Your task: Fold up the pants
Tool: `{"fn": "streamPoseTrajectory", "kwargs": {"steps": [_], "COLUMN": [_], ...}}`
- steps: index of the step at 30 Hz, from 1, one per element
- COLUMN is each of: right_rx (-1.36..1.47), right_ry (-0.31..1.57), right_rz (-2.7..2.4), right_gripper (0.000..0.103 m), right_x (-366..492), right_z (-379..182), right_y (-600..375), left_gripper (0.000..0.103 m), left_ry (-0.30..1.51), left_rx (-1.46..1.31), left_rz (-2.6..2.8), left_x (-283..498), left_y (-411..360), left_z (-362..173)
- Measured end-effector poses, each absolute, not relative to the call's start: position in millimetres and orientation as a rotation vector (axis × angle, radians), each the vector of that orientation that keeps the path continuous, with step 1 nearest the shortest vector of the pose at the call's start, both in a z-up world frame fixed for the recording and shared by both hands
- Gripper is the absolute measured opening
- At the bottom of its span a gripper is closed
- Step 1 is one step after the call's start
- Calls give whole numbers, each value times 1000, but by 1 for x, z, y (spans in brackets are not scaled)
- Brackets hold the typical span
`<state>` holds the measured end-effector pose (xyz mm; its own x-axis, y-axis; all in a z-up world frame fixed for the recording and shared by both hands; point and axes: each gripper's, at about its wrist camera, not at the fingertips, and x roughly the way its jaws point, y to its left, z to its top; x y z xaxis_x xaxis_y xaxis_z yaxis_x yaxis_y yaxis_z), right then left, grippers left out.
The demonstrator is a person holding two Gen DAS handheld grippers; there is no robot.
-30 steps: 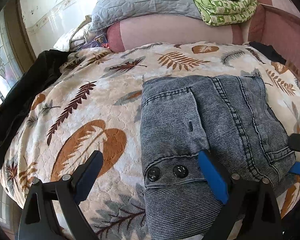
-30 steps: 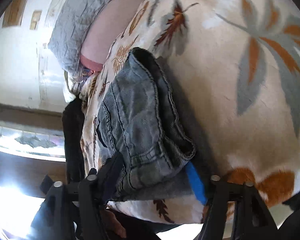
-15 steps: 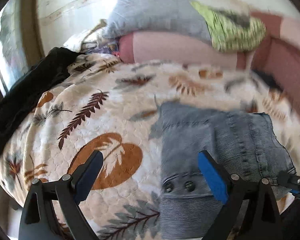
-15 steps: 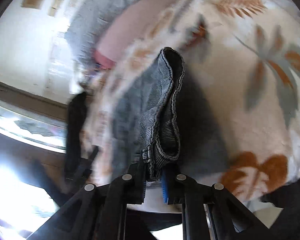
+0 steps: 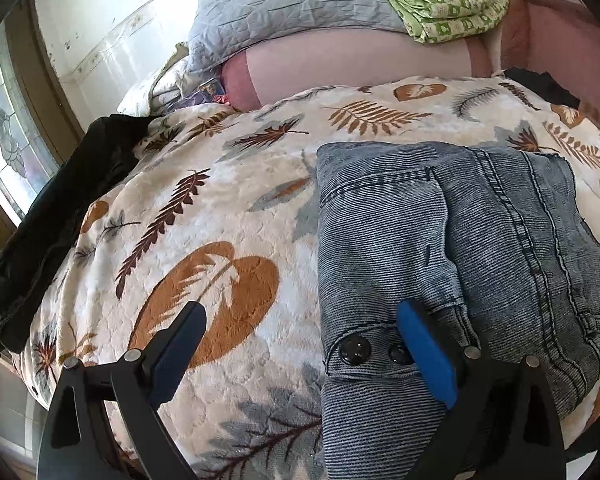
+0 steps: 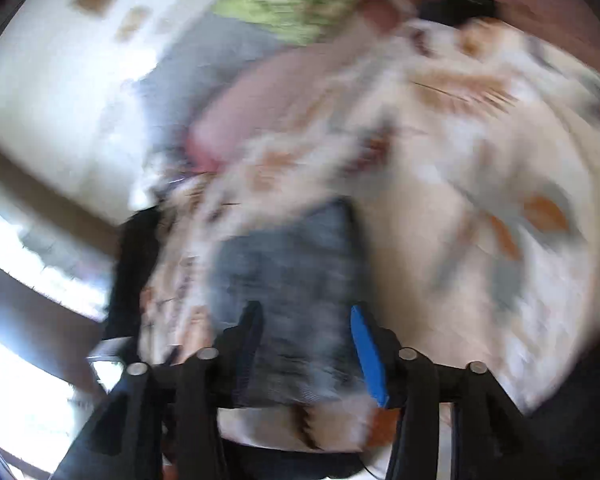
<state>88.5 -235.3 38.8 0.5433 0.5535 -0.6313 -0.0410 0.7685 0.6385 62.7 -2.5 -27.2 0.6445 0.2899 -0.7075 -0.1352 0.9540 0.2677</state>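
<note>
Folded pants [image 5: 440,240] on leaf-print blanket [image 5: 220,216].
Left gripper [image 5: 300,344] jaws wide apart at the pants' near-left edge, empty; right gripper [image 6: 306,340] jaws just opening, nothing clamped, view blurred. Left of pants, black garment [image 5: 60,208]; beyond, pink bolster [image 5: 340,64], grey quilt [image 5: 284,4], green bedding [image 5: 452,4].

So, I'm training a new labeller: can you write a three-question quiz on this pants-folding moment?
1. True or false: the left tool grips the pants.
2. How many dark buttons show on the pants?
3. The black garment lies at the blanket's: A) left edge B) middle C) top of the pants.

Key: 1 false, it is open. 2 two. 3 A.
</note>
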Motion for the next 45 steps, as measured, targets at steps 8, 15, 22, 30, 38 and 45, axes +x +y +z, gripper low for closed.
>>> {"fn": "streamPoseTrajectory", "kwargs": {"steps": [8,15,22,30,38,45], "right_rx": [681,488,333,-6,-254,66], "right_ry": [1174,1037,1232,1205,1525,1414], "right_rz": [480,543,379,540,537,445], "right_gripper": [44,65,69,86,27,38], "right_x": [150,169,210,250,299,298], "right_z": [-48,36,-21,56,-32,-28], "right_y": [-212,-192,-177,-64,25,-23], "left_gripper": [96,96,97,97,94,83], "left_ry": [864,958,916,934,1000,990], "left_rx": [43,-199,-315,-571,-542,-416], "left_rz": [131,47,35,-133,-224,-195], "left_x": [62,66,59,68,77,73], "left_y": [17,37,53,72,48,28], "left_z": [-9,-26,-23,-29,-43,-42]}}
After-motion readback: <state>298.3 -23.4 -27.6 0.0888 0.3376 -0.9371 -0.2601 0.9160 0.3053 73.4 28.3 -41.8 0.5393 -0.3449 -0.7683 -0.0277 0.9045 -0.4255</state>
